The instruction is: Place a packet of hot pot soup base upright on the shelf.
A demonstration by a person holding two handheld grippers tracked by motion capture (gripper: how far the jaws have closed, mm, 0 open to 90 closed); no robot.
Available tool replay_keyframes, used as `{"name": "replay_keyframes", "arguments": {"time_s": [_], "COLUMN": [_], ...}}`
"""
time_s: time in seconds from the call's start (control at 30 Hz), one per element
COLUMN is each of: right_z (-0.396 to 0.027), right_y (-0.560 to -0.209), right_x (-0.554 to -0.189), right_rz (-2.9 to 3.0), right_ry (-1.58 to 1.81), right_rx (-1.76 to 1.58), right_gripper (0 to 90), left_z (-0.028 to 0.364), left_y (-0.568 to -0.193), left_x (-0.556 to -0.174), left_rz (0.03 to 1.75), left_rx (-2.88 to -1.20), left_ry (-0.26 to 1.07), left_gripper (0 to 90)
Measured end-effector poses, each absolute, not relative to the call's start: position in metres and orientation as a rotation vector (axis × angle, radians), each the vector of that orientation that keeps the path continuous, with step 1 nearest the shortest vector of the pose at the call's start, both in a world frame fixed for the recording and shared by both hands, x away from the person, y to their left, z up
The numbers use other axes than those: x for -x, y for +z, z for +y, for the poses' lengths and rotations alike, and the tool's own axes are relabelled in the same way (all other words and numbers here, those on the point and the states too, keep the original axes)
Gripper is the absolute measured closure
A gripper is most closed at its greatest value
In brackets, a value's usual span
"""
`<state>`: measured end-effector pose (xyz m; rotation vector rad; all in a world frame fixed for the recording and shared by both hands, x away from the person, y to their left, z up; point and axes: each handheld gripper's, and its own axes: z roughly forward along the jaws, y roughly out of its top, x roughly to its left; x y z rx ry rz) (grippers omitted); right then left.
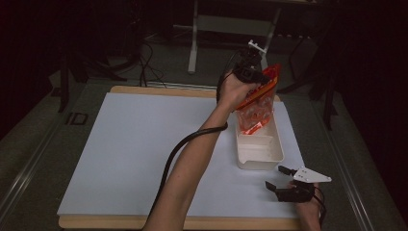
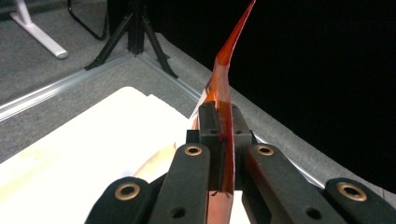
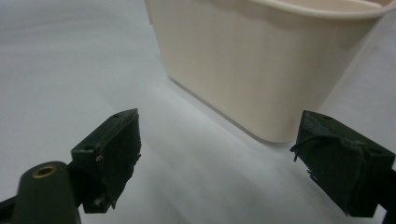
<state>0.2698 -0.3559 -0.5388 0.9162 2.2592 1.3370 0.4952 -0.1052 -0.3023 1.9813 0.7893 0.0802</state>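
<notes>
Orange and see-through, the pouch [image 1: 257, 103] hangs upright in the high view, its long axis running top to bottom, its lower end dipping inside the far half of the cream bin [image 1: 260, 161]. The left gripper [image 1: 250, 73] has it by the top edge, directly above the bin's far end, so the coming move looks like a straight descent into the bin. The right gripper [image 1: 279, 177] rests on the white sheet [image 1: 144, 144] just off the bin's near end, lower and closer to the person.

From the left gripper view, the left gripper [image 2: 219, 121] has its jaws pressed together on the pouch's [image 2: 224, 79] thin edge, which rises between them.

From the right gripper view, the right gripper [image 3: 219, 154] is spread wide and holds nothing, the bin's [image 3: 252, 70] wall just ahead.
</notes>
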Motion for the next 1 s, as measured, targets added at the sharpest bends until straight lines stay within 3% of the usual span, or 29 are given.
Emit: {"name": "replay_keyframes", "arguments": {"time_s": [0.43, 1.0], "right_z": [-0.357, -0.358], "right_y": [-0.539, -0.539], "right_x": [-0.270, -0.270], "right_rz": [2.257, 2.254], "right_ry": [1.347, 1.359], "right_rx": [-0.921, -0.920], "right_gripper": [14.0, 14.0], "left_z": [-0.131, -0.172], "left_y": [-0.312, -0.346], "left_x": [-0.499, -0.502], "left_rz": [0.818, 0.802], "left_rx": [-2.078, -2.111], "left_ry": [0.171, 0.111], "left_gripper": [90.0, 90.0]}}
